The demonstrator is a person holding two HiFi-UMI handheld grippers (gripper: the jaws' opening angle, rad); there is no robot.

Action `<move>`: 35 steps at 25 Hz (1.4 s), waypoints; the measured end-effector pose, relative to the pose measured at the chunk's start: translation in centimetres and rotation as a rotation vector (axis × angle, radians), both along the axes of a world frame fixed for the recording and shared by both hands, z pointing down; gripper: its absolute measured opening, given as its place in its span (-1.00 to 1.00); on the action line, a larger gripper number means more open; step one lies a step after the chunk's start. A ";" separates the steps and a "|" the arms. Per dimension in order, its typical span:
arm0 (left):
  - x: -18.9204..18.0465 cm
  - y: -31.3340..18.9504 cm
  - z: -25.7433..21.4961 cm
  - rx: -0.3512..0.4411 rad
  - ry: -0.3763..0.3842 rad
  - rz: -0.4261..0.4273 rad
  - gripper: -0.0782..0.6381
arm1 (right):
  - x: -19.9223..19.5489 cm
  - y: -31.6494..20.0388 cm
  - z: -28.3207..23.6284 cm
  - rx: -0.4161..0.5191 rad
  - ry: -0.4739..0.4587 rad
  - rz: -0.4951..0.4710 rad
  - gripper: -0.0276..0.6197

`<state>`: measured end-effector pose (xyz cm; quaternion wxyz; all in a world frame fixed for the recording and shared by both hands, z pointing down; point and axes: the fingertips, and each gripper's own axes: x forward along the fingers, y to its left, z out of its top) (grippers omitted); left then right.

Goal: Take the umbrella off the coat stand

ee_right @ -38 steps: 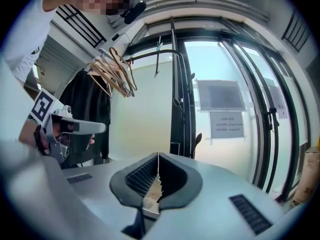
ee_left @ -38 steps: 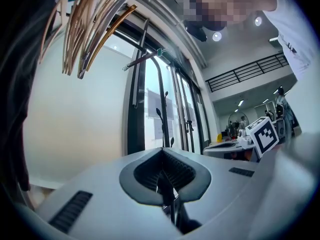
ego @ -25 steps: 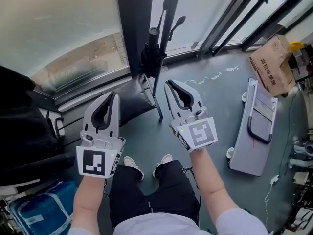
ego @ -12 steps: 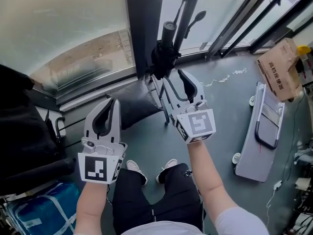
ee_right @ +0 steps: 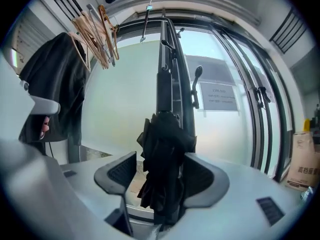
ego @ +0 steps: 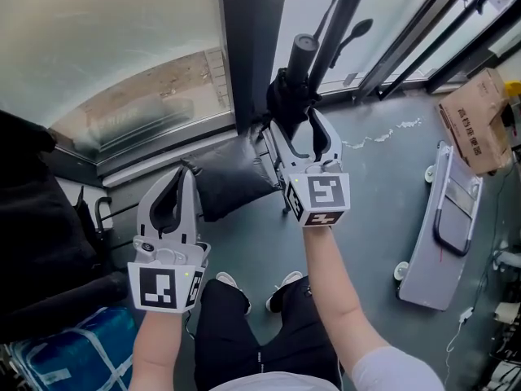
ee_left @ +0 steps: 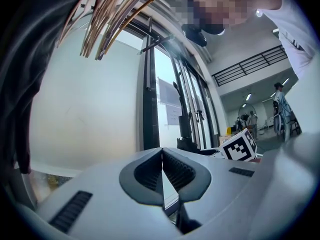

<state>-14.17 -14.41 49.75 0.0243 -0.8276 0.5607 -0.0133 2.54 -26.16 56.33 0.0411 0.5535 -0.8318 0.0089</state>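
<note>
A folded black umbrella (ego: 286, 98) hangs on the dark coat stand (ego: 345, 8) by the window. In the right gripper view the umbrella (ee_right: 162, 149) fills the middle. My right gripper (ego: 294, 124) reaches level at it; its jaws have just been opening and now stand wide, with the umbrella's cloth between them. The cloth lies against the right pad (ee_right: 202, 173), and a gap shows at the left one. My left gripper (ego: 186, 172) hovers lower left, away from the stand, shut with nothing in it. Its closed tips (ee_left: 162, 154) meet in the left gripper view.
A dark window pillar (ego: 252, 47) rises just left of the stand. A folded grey trolley (ego: 444, 226) and a cardboard box (ego: 476, 125) lie at the right. A black bag (ego: 32, 218) and a blue bag (ego: 73, 349) sit left. Hangers (ee_right: 95, 34) and a dark coat (ee_right: 55, 94) hang left.
My right gripper has moved forward to the umbrella, and its jaws went from shut to wide around the cloth. The left gripper has sunk a little and stays shut.
</note>
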 end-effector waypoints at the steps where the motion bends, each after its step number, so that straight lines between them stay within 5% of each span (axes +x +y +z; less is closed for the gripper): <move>1: -0.1 -0.2 0.1 -0.002 0.002 -0.003 -0.72 | -0.2 -0.3 0.2 -0.006 -0.002 0.003 -0.03; 21: -2.3 -1.7 0.6 -0.041 -0.009 -0.026 -0.72 | -3.2 -4.6 0.4 0.008 -0.076 0.008 0.09; 29: -2.4 -1.6 0.6 -0.043 -0.010 -0.028 -0.72 | -4.7 -4.4 -0.1 0.006 -0.127 -0.096 0.09; 35: -2.5 -1.3 1.0 -0.051 -0.010 -0.043 -0.72 | -6.7 -5.1 0.3 0.041 -0.013 -0.154 0.09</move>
